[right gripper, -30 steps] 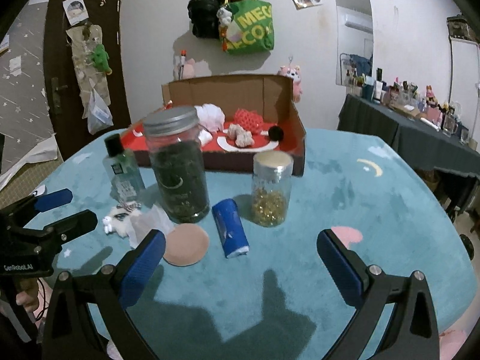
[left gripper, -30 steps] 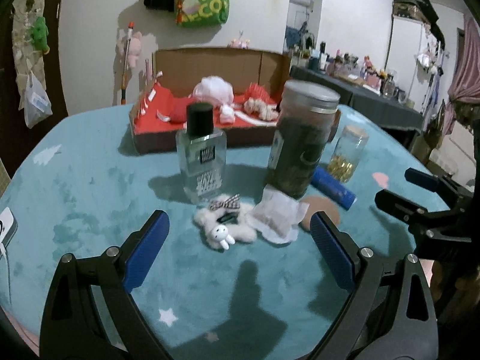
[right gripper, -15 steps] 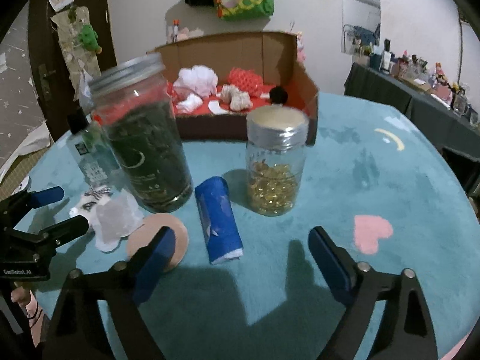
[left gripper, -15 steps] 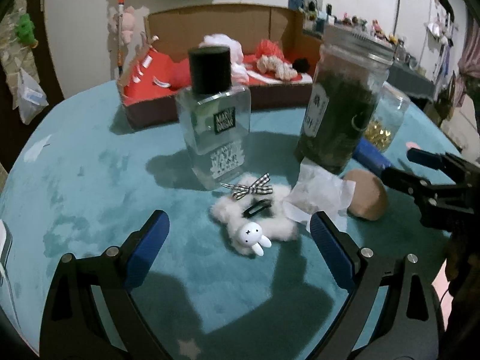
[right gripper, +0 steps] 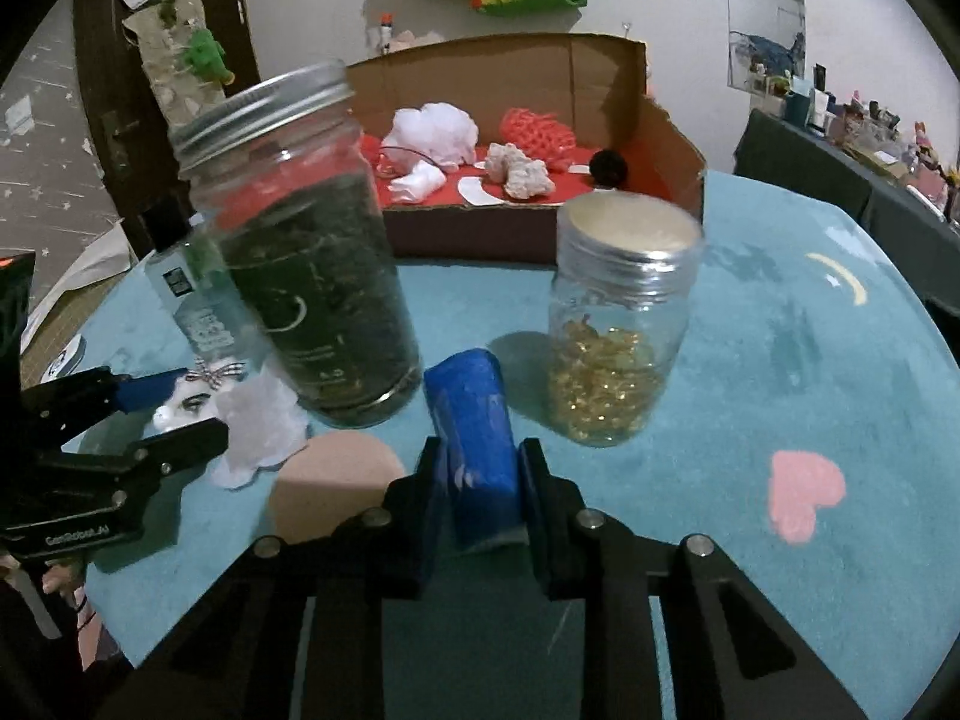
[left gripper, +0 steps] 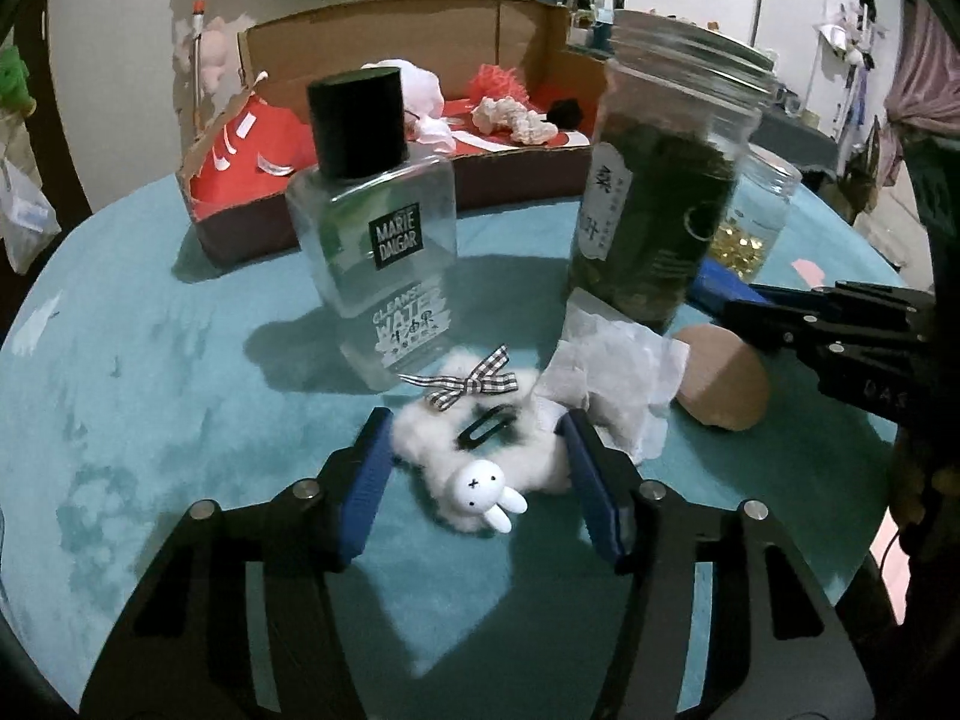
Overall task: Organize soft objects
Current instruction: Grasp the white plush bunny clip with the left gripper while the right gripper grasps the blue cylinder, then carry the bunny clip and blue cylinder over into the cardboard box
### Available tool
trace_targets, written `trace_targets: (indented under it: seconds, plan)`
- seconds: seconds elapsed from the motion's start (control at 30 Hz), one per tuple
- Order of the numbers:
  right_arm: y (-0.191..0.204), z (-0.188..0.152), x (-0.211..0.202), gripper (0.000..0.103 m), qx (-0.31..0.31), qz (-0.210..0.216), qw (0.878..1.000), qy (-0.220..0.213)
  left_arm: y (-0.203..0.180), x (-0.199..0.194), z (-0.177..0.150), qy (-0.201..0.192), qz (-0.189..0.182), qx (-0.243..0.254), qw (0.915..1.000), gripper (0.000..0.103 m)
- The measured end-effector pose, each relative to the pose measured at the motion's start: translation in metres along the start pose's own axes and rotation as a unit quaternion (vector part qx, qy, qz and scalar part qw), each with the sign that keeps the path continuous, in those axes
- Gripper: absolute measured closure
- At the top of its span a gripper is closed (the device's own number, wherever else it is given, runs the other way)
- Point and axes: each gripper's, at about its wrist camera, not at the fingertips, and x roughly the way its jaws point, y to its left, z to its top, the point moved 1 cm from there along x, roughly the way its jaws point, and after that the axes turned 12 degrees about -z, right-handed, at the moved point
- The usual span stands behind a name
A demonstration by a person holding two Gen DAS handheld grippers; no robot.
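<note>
Since a second ago both claws have dropped low and narrowed from wide open. Left gripper [left gripper: 477, 450] now brackets the white fluffy scrunchie [left gripper: 480, 450], blue pads pressing its fur on both sides, so it looks clamped on it. The scrunchie lies on the teal tablecloth [left gripper: 150, 360], its bunny charm [left gripper: 483, 489] toward the camera between the fingers, a checked bow [left gripper: 468, 381] and black hair clip [left gripper: 486, 426] on its far side. Just past the fingertips stands the clear cleansing water bottle [left gripper: 378, 252] with a black cap. Ahead and right of the claw is the tall jar of dark leaves [left gripper: 660, 180]; a white cotton pad [left gripper: 612, 366] sits just off the right finger, touching the scrunchie, with a beige makeup sponge [left gripper: 726, 384] further right.

Right gripper [right gripper: 480, 480] is narrowed around the blue rolled cloth [right gripper: 474, 420], fingers tight against both sides of its near end, gripping it. The roll points away from the claw, between the dark leaf jar at front-left and the small jar of gold capsules [right gripper: 618, 342] at front-right. The sponge sits just left of the left finger.

Far ahead of both claws is the cardboard box [right gripper: 600, 72] with a red liner, holding white, red and beige soft pieces.
</note>
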Motion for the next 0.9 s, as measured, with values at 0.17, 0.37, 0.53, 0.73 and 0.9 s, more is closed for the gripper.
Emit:
trace_targets:
  seconds: [0.17,0.37,0.53,0.73,0.9]
  plan:
    - [-0.001,-0.004,-0.013,0.079,0.002,0.004,1.0,-0.019,-0.003,-0.01,-0.003,-0.011,-0.004,0.004,0.9999,0.049]
    - [-0.005,-0.004,-0.021,0.079,0.007,0.01,1.0,-0.025,0.0,-0.019,-0.002,-0.019,0.001,0.003,0.9998,0.049]
    - [-0.007,-0.006,-0.024,0.079,0.011,0.012,1.0,-0.025,0.001,-0.022,-0.003,-0.018,0.006,0.003,0.9998,0.049]
    - [-0.012,-0.011,-0.027,0.079,0.015,0.013,1.0,-0.022,0.009,-0.032,-0.008,-0.018,0.018,0.009,0.9996,0.049]
    - [-0.017,-0.014,-0.029,0.079,0.02,0.012,0.999,-0.023,0.018,-0.045,-0.007,-0.03,0.03,0.003,0.9991,0.049]
